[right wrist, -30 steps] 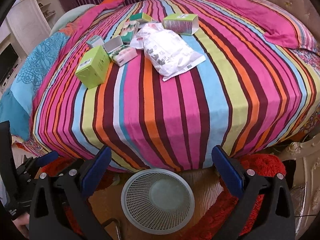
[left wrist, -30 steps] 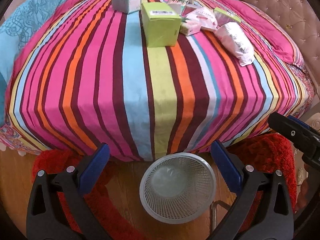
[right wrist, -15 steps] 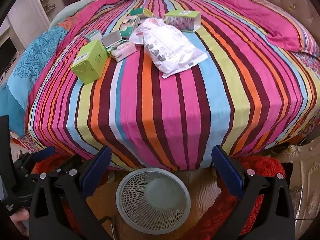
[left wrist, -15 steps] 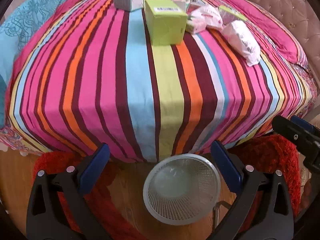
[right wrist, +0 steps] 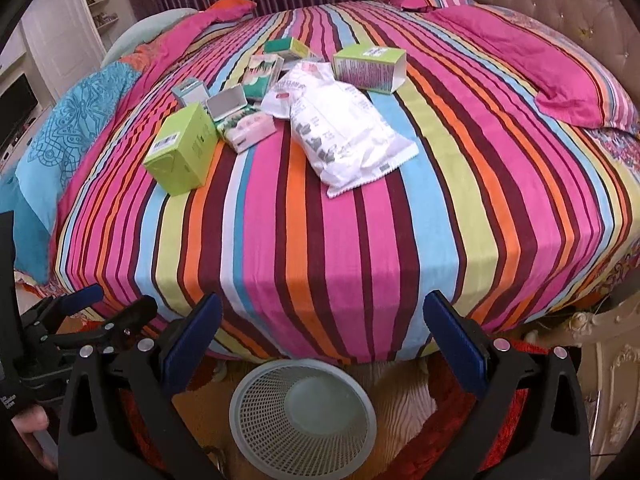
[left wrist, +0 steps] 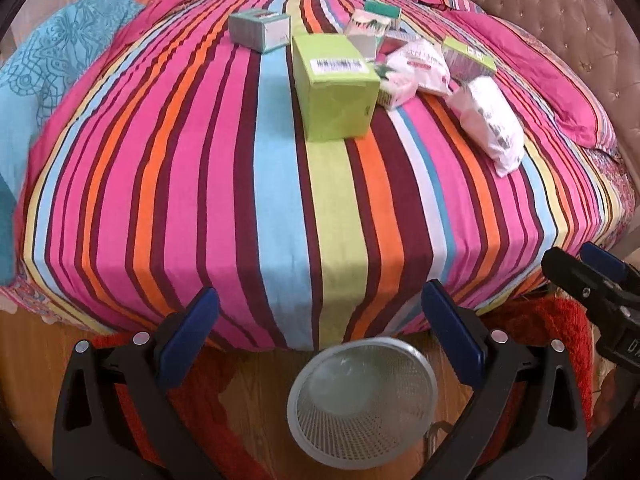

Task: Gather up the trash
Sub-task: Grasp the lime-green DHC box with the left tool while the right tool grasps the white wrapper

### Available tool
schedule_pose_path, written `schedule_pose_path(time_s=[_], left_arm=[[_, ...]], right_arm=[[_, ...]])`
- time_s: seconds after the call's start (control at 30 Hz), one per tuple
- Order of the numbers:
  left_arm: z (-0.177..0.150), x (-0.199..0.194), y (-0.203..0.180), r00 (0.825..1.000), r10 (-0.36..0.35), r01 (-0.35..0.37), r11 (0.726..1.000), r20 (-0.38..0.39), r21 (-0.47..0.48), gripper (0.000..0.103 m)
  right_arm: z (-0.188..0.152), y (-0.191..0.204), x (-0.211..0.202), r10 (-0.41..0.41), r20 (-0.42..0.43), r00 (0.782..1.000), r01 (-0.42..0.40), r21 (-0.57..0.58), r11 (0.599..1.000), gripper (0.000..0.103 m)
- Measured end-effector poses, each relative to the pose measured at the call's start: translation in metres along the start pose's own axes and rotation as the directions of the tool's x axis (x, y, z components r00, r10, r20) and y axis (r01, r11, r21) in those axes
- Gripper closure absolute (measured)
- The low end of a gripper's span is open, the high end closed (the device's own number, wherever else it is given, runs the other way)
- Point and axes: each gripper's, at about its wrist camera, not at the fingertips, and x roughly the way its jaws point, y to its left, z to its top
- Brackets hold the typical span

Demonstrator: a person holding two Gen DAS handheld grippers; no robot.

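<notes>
On striped bed (right wrist: pixel 360 220): green box (right wrist: pixel 182 150), white bag (right wrist: pixel 348 136); basket (right wrist: pixel 303 414) below.

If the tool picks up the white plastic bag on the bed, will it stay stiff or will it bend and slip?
The white plastic bag looks crinkled and part-filled, so it will probably sag around the pinch rather than stay flat. Its glossy film may be somewhat slippery. It lies flat on the striped bedspread, so it is unlikely to roll; the soft bedding may yield under a push.
</notes>
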Motion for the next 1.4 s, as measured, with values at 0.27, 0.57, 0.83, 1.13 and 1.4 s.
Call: schedule_pose_path(time_s=[0.27, 0.57, 0.83, 1.13, 1.4], left_arm=[[0.028, 0.006, -0.004, 0.999, 0.001, -0.001, 1.000, 0.036, -0.002, 0.005], [0.053, 0.016, -0.010, 0.999, -0.005, 0.005, 1.000, 0.053, 0.005, 0.005], [0.082, 0.037, -0.004, 0.999, 0.004, -0.003, 1.000, 0.047, -0.019, 0.005], [0.122, 0.062, -0.006, 0.999, -0.004, 0.006, 0.999, 0.052, -0.046, 0.005], [0.136, 0.084, -0.004, 0.999, 0.010, -0.007, 0.997, 0.035, -0.082, 0.015]], right_arm=[[0.019, -0.002, 0.005, 0.003, 0.045, 0.999, -0.003, -0.009, 1.000, 0.007], [0.043, -0.002, 0.019, 0.005, 0.063, 0.998, -0.002, -0.043, 0.999, 0.007], [0.074, -0.002, 0.042, 0.030, 0.074, 0.997, -0.023, -0.094, 0.995, 0.007], [0.093, -0.005, 0.071, 0.019, 0.046, 0.999, -0.010, -0.184, 0.983, 0.007], [0.101, -0.012, 0.092, 0.005, 0.022, 1.000, 0.000, -0.228, 0.974, 0.013]])
